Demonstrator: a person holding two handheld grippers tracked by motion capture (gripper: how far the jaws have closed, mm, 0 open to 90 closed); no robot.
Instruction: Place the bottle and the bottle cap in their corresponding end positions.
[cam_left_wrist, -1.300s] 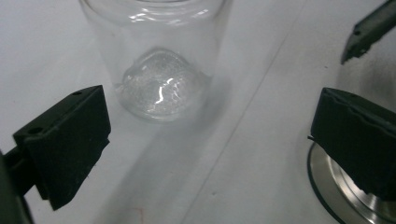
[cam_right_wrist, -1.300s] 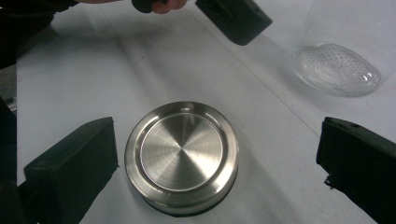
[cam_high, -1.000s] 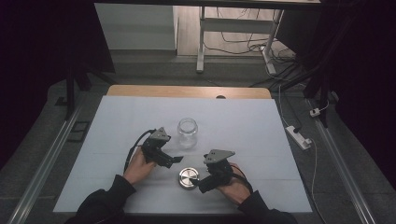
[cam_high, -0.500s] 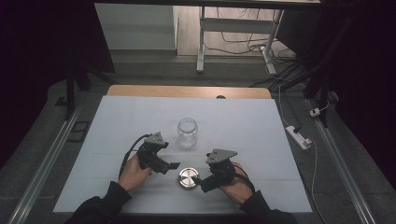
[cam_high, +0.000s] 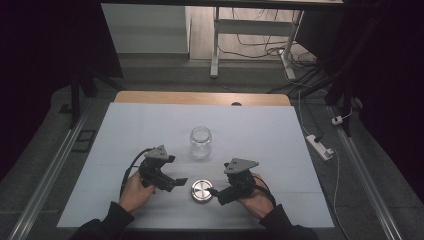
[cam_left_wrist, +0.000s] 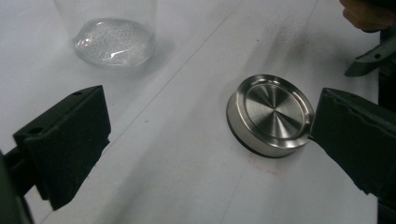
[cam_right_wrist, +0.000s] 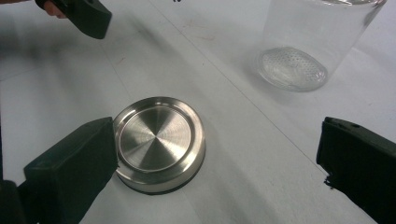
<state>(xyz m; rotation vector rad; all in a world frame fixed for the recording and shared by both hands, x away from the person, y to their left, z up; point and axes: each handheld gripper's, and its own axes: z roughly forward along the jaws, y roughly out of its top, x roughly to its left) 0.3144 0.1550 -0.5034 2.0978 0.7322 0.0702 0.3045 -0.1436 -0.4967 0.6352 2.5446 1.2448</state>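
A round brushed-metal lid lies flat on the white table, near the front edge. An empty clear glass jar stands upright a little behind it. My left gripper is just left of the lid and open. In the left gripper view its gripper has the jaws wide apart, with the right jaw's tip against the lid and the jar beyond. My right gripper is just right of the lid and open. In the right gripper view its gripper has the left jaw beside the lid and the jar ahead.
A wooden strip runs along the table's far edge. Metal rails flank the table on the floor. A white power strip lies on the floor to the right. Desk legs and cables are beyond the table.
My left gripper has drawn back toward the front edge and swung to point at the lid. The right gripper, lid and jar have stayed put.
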